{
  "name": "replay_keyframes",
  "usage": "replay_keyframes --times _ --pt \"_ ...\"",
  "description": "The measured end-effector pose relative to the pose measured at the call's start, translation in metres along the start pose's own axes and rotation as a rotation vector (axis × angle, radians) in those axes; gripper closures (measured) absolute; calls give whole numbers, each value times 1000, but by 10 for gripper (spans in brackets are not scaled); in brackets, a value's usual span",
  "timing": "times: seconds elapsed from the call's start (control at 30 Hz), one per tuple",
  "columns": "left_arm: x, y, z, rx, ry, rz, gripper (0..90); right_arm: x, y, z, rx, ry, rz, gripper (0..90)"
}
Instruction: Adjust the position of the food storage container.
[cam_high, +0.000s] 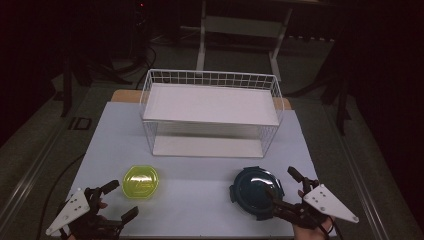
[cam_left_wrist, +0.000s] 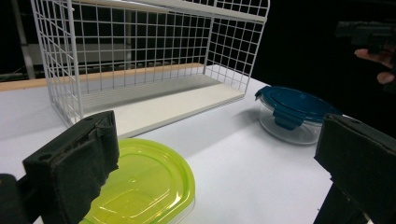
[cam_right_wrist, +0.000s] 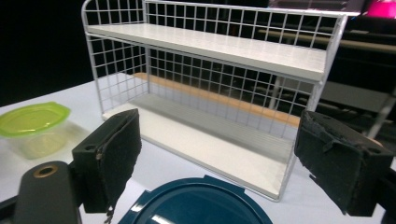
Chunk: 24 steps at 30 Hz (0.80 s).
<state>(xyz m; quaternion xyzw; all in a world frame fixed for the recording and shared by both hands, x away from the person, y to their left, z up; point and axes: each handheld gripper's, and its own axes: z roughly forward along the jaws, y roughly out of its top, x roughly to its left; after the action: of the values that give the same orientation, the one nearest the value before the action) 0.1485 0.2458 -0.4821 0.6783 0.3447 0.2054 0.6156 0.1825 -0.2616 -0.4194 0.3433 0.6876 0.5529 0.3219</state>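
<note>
Darkness surrounds a pale blue table where two lidded food containers wait in front of a white wire shelf rack, the landmark for everything else. On the person's side of the rack, ahead of its left end, sits a yellow-green container; ahead of its right end sits a glass container with a dark blue clip lid. Both stand apart from the rack, with bare tabletop between them.

Jaws wide and holding nothing, the left gripper hangs just short of the yellow-green container, one jaw alongside its near-left edge, as the left gripper view confirms. The right gripper is likewise spread and empty, its jaws flanking the near-right side of the blue lid; the right gripper view looks over that lid toward the rack.

The step in hand appears to be taking hold of each container, probably to place it on the rack. A good grip would likely mean bringing the jaws level across the body just under the lid rim, centred, then closing squarely so the smooth wall does not slip.

The rack's front is open, with wire on its ends and back; both its lower and upper boards are bare. The lower opening looks low, so a flat, straight approach seems safest. Both grippers sit near the table's front edge, leaving little room to pull back.
</note>
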Motion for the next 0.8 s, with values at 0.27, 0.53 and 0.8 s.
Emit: replay_keyframes --times 0.27,0.53,0.8 --pt "1 0 1 0 -3 -5 0 -22 21 10 76 29 22 107" --pt "2 0 1 -1 2 -2 0 -40 6 28 189 18 58 267" --pt "2 0 2 0 1 -2 0 -62 -17 32 290 -53 65 577"
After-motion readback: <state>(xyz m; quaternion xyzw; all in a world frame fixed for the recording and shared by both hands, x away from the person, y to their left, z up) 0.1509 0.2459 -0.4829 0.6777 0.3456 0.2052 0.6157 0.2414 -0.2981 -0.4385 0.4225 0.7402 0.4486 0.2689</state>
